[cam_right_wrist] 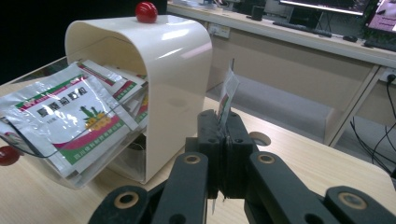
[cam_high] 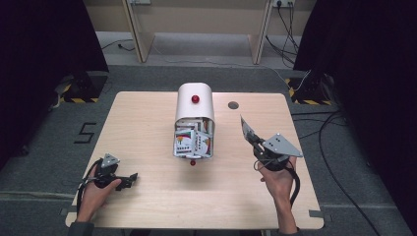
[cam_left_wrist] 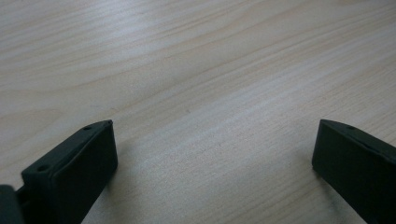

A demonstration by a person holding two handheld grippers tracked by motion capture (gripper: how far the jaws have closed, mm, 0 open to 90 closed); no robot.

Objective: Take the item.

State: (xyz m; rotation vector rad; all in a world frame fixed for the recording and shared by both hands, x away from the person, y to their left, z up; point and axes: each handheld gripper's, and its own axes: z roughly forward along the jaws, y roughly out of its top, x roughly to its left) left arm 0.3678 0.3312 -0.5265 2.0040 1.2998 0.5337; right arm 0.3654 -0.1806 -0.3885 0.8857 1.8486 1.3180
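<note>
A single foil sachet (cam_right_wrist: 227, 95), pinched edge-on between the pressed-together jaws of the right gripper (cam_right_wrist: 226, 140), standing upright above the jaw tips and held clear of the table (cam_high: 147, 128), just to the right of the dispenser. Gripped by its lower edge, probably so that the flat face stays free and the packet can be laid down or slid in without buckling. In the high view, the same sachet (cam_high: 247, 129) raised well off the wood, right gripper (cam_high: 256, 143) tilted toward the centre. Beside it, a cream arch-shaped dispenser box (cam_right_wrist: 154, 70) with a red knob (cam_right_wrist: 145, 11) on top, its clear front tray (cam_high: 193, 147) hanging open and crammed with more printed sachets (cam_right_wrist: 70, 112), fanned out and overlapping. Open toward the person, likely for easy reach. Farther off, at the near left corner, the left gripper (cam_high: 129, 179) low over bare wood, jaws spread wide, nothing between them; parked out of the way, seemingly idle. Beyond the table, grey floor and cables.
</note>
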